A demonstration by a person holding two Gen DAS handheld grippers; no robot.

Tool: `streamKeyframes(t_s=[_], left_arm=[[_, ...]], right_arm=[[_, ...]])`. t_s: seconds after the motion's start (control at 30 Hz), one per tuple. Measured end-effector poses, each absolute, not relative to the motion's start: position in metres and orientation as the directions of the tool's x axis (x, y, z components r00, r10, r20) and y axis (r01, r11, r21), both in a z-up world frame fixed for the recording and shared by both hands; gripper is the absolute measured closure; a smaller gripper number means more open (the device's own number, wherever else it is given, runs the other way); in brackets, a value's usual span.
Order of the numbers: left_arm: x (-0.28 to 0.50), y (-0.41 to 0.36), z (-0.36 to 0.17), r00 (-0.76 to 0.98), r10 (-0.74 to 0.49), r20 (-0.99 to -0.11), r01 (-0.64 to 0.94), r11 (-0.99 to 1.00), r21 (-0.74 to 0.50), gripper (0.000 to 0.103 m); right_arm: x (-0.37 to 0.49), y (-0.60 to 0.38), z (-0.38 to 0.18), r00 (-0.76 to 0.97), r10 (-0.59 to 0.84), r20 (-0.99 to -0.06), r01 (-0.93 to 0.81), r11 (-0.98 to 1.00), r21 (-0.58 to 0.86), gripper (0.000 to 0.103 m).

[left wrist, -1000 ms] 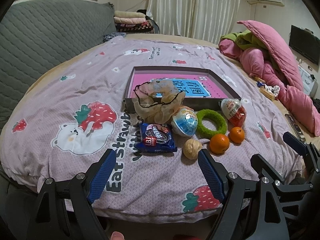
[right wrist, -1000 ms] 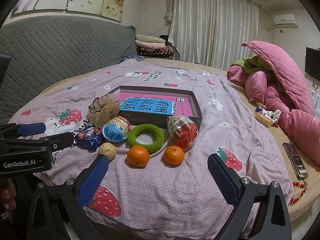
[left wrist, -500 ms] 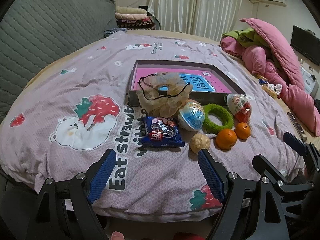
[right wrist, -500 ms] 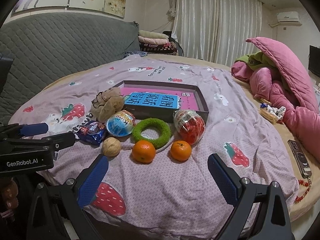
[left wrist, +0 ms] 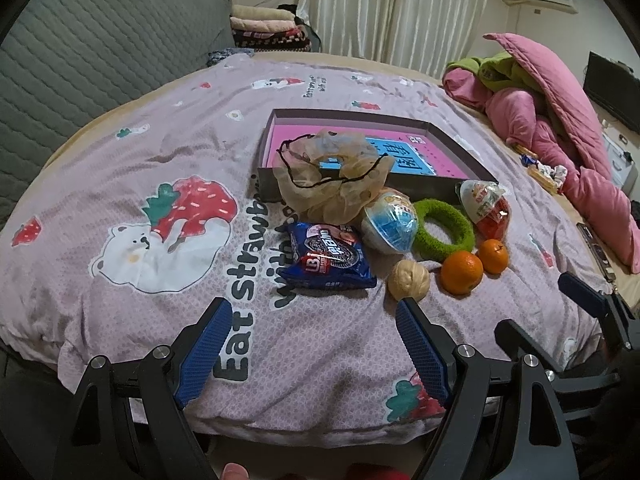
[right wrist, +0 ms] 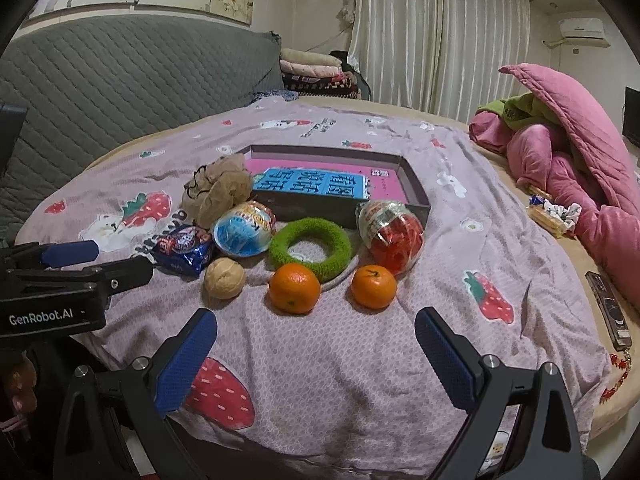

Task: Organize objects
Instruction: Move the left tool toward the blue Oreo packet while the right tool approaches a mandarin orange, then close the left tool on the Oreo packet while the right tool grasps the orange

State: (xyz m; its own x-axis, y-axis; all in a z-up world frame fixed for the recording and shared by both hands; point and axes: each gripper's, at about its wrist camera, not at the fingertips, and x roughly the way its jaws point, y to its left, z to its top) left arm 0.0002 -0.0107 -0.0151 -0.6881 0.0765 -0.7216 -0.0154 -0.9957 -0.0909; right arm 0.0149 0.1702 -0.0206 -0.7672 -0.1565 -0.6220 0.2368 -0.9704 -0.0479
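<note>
A dark box [left wrist: 280, 136] with a pink inside and a blue card [right wrist: 312, 184] lies on the bed. In front of it lie a beige scrunchie [left wrist: 332, 176], a blue snack packet [left wrist: 328, 258], a blue toy egg [left wrist: 390, 224], a green fuzzy ring [left wrist: 444, 230], a red toy egg [left wrist: 486, 208], a walnut [left wrist: 409, 280] and two oranges [left wrist: 461, 272] [left wrist: 493, 255]. My left gripper [left wrist: 312, 312] is open and empty, just short of the packet and walnut. My right gripper [right wrist: 316, 324] is open and empty, just short of the oranges [right wrist: 295, 288] [right wrist: 374, 286].
The items lie on a lilac strawberry-print quilt [left wrist: 140, 160]. A grey quilted headboard [right wrist: 100, 88] is on the left. Pink bedding [right wrist: 572, 168] is piled on the right. A remote control [right wrist: 608, 310] lies near the right edge. Folded blankets [right wrist: 316, 74] are at the back.
Both grippers have moved forward toward the row of items, which now look larger and closer. Both stay open and empty.
</note>
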Motion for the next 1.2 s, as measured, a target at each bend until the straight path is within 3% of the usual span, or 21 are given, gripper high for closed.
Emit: streamKeyframes(t_s=[0.67, 1.2], left_arm=[[-0.032, -0.012, -0.041, -0.644, 0.104, -0.758, -0.006, -0.991, -0.131, 0.018], [-0.057, -0.006, -0.046, -0.632, 0.124, -0.765, -0.004, -0.988, -0.157, 0.018]], right_arm=[[-0.005, 0.166, -0.048, -0.720, -0.171, -0.672, 0.241, -0.970, -0.011, 0.008], [-0.027, 0.164, -0.056, -0.703, -0.158, -0.693, 0.217, -0.976, 0.003, 0.022]])
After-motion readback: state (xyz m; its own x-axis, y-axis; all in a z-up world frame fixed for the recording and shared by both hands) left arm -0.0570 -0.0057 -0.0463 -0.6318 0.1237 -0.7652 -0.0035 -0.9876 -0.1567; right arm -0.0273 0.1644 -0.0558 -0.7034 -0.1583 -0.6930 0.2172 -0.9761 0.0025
